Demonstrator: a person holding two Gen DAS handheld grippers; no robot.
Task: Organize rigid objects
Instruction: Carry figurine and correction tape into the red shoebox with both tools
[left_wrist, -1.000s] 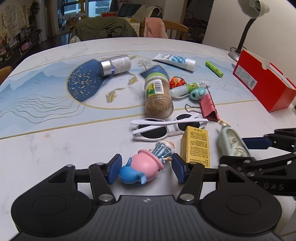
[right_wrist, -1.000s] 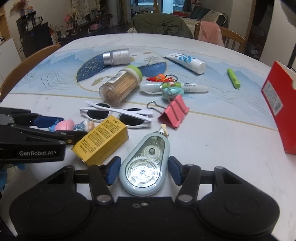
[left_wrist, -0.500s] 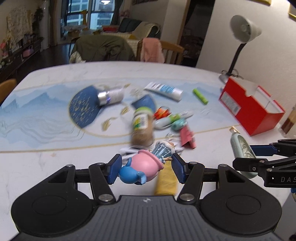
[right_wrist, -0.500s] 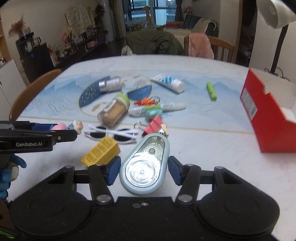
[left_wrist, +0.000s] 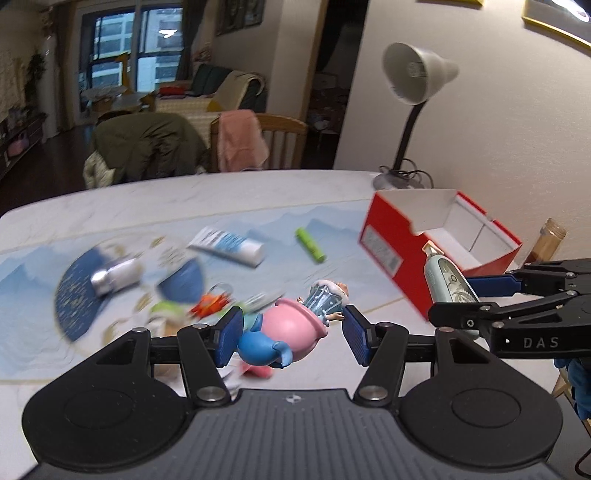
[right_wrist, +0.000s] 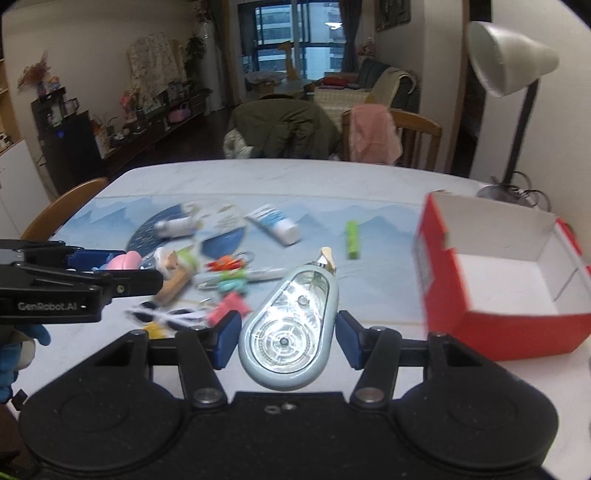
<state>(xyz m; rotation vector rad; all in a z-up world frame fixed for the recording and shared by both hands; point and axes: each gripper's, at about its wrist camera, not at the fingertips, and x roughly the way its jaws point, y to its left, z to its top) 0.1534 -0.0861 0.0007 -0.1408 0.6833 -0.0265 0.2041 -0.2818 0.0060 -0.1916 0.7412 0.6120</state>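
Note:
My left gripper (left_wrist: 291, 334) is shut on a pink and blue toy figurine (left_wrist: 291, 332) and holds it above the table. My right gripper (right_wrist: 288, 334) is shut on a pale blue correction tape dispenser (right_wrist: 291, 325), also held in the air. That dispenser shows in the left wrist view (left_wrist: 443, 277) next to the open red box (left_wrist: 436, 243). The red box (right_wrist: 498, 280) is open with a white inside, to the right of my right gripper. The left gripper shows at the left of the right wrist view (right_wrist: 122, 273).
Loose items lie blurred on the table: a toothpaste tube (right_wrist: 275, 225), a green marker (right_wrist: 352, 240), a silver bottle (left_wrist: 116, 275), white sunglasses (right_wrist: 166, 315), a pink binder clip (right_wrist: 227, 308). A desk lamp (left_wrist: 410, 110) stands behind the box. Chairs stand at the far edge.
Both grippers have risen from the table with their objects and swung right toward the red box, which now shows its open inside. The table items have dropped lower and farther in view.

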